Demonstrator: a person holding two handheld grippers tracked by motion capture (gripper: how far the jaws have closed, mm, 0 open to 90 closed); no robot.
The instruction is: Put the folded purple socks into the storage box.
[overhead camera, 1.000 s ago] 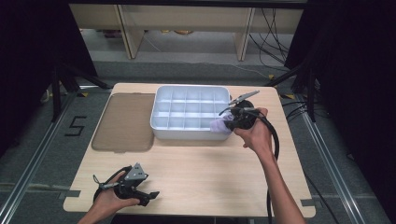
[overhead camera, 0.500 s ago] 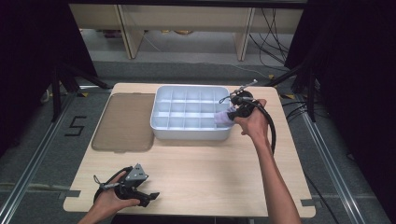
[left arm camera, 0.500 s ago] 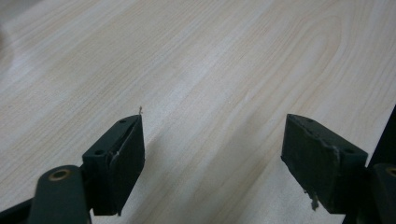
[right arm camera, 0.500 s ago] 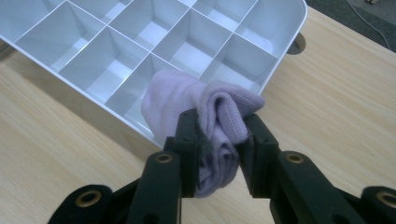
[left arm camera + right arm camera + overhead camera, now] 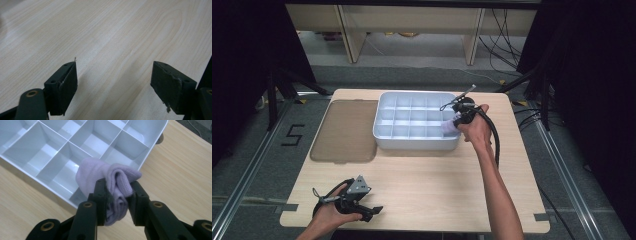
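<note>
Right gripper (image 5: 117, 195) clamps a soft, rolled pale-lilac knit cloth (image 5: 110, 176) over the near right corner of the white plastic compartment tray (image 5: 412, 142).

Cloth's lower end is hidden between the black fingers (image 5: 100, 195); long axis runs roughly along them, rounded end pointing away toward the tray. In the high view the cloth (image 5: 448, 129) is a small blur. Left gripper (image 5: 113, 82) hovers wide open, empty, above the pale woodgrain table (image 5: 105, 32). Flat brown rectangular lid (image 5: 344, 131) lies left of the tray.

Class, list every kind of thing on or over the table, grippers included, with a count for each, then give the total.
Grippers: 2, left gripper and right gripper
Divided white tray: 1
Lilac rolled cloth: 1
Brown flat lid: 1
Total: 5
</note>
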